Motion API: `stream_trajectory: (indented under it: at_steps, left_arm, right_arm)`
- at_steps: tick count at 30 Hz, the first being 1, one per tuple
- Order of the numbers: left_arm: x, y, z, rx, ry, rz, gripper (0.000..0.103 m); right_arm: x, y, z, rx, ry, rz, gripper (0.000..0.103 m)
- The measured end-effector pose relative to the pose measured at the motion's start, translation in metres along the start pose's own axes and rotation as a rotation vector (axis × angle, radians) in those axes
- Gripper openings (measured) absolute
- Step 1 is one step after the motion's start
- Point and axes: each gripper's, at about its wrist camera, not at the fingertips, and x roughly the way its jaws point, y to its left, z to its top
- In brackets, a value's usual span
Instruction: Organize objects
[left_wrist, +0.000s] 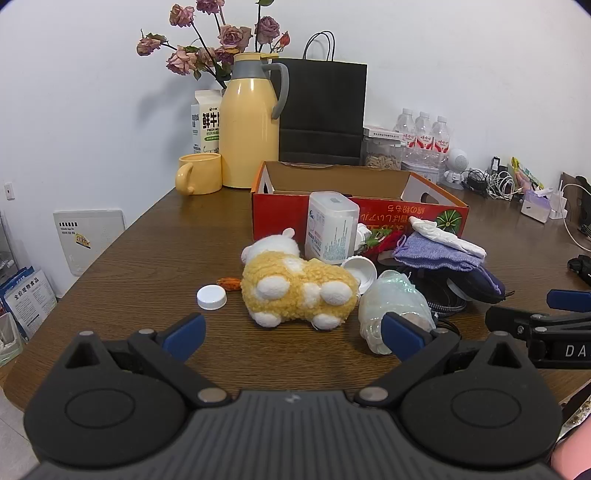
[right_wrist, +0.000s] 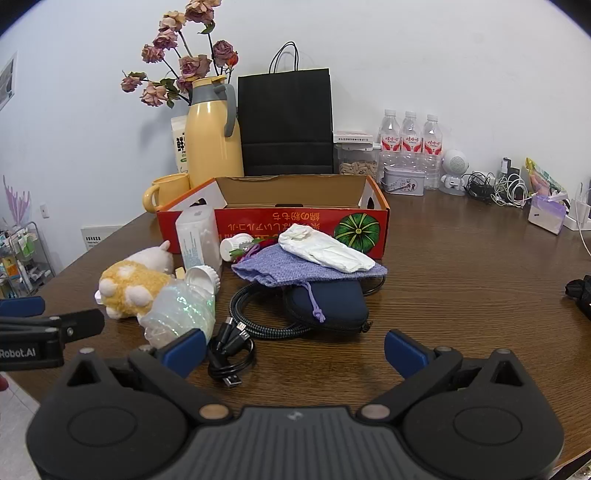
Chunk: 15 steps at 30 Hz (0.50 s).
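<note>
Left gripper (left_wrist: 293, 334): blue-padded fingers spread as wide as they go, nothing between them, hovering over the table's near edge just short of the plush toy.
Right gripper (right_wrist: 293, 350): also spread fully wide and empty, over the near edge, with the cable coil just ahead of its left finger.
Table (right_wrist: 461, 266): dark wood, with the clutter heaped mid-table.
Plush toy (left_wrist: 295, 288): yellow and white, lying on its side at the left of the heap.
White cap (left_wrist: 211, 297): loose on the wood, left of the toy.
Clear plastic bottle (right_wrist: 181, 314): crumpled, lying right beside the toy.
White container (left_wrist: 331, 230): upright, just in front of the box wall.
Red cardboard box (right_wrist: 273, 221): open-topped, toward the far edge, behind the heap.
Purple knit pouch (right_wrist: 295, 269): lies on a navy case (right_wrist: 332, 306), with a white glove (right_wrist: 325, 251) on top.
Cable (right_wrist: 243, 328): black braided coil, against the case's left side.
</note>
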Motion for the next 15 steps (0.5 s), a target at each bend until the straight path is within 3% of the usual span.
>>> stream_trajectory:
  at_steps: [15]
  left_arm:
    - [-0.0004,0.0001,-0.0002,0.000,-0.001,0.000,0.103]
  right_arm:
    - [0.0006,0.0000,-0.0013,0.000,-0.001,0.001,0.103]
